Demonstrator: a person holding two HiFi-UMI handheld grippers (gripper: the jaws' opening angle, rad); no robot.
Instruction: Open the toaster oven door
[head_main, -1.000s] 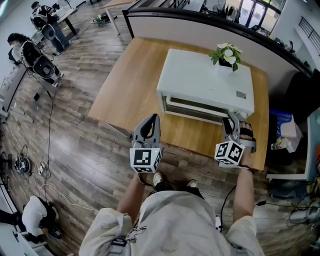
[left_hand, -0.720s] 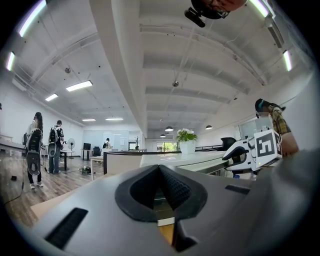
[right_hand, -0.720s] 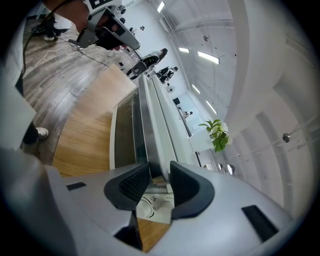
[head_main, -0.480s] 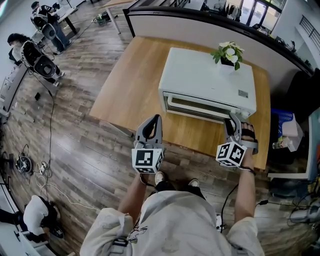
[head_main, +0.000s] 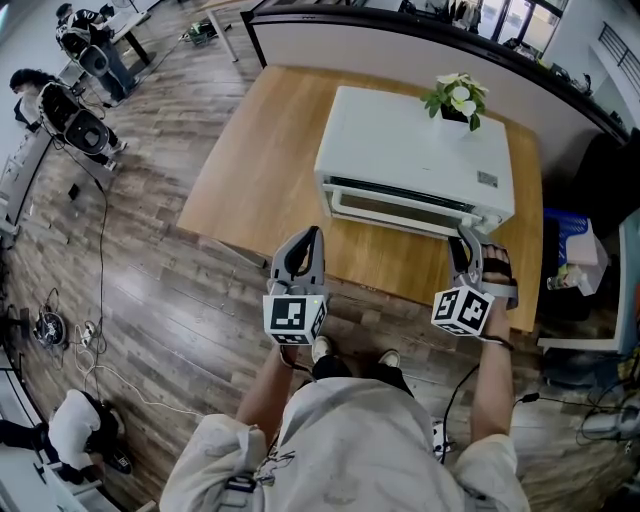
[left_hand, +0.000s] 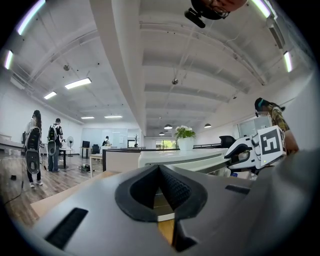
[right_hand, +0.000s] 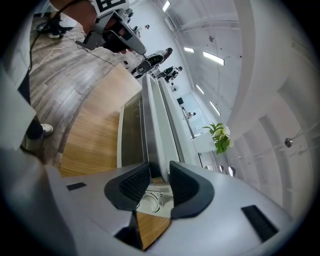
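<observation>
Wide grey-brown wood-plank floor (head_main: 150, 300) all round, and on it the rectangular light-wood table (head_main: 250, 170) fills the middle of the head view. The boxy white toaster oven (head_main: 410, 150) sits toward the table's one o'clock side, front facing the person. Its glass-fronted drop-down door (head_main: 400, 212) runs along the near face, and there's a thin dark slit between the door's top edge and the oven body, so the door is just cracked rather than flush. Over at ten o'clock in the head view, well away from the table, two people carrying black backpacks (head_main: 60, 105) stand on the floor. Now the grippers: the right gripper (head_main: 463, 238), grey with a marker cube, is in at the oven's five o'clock corner, and its own view (right_hand: 159, 175) shows the ribbed pads clenched on the right end of the long white bar handle (right_hand: 161, 145), one pad on each side of it. The left gripper (head_main: 313, 235) hangs off the table's near edge at about seven o'clock from the oven, clear of it; its own view (left_hand: 160, 170) shows the pad tips pressed together with nothing between them. Smallest of all, a green potted plant with white flowers (head_main: 455, 100) stands on the oven top at its one o'clock corner.
</observation>
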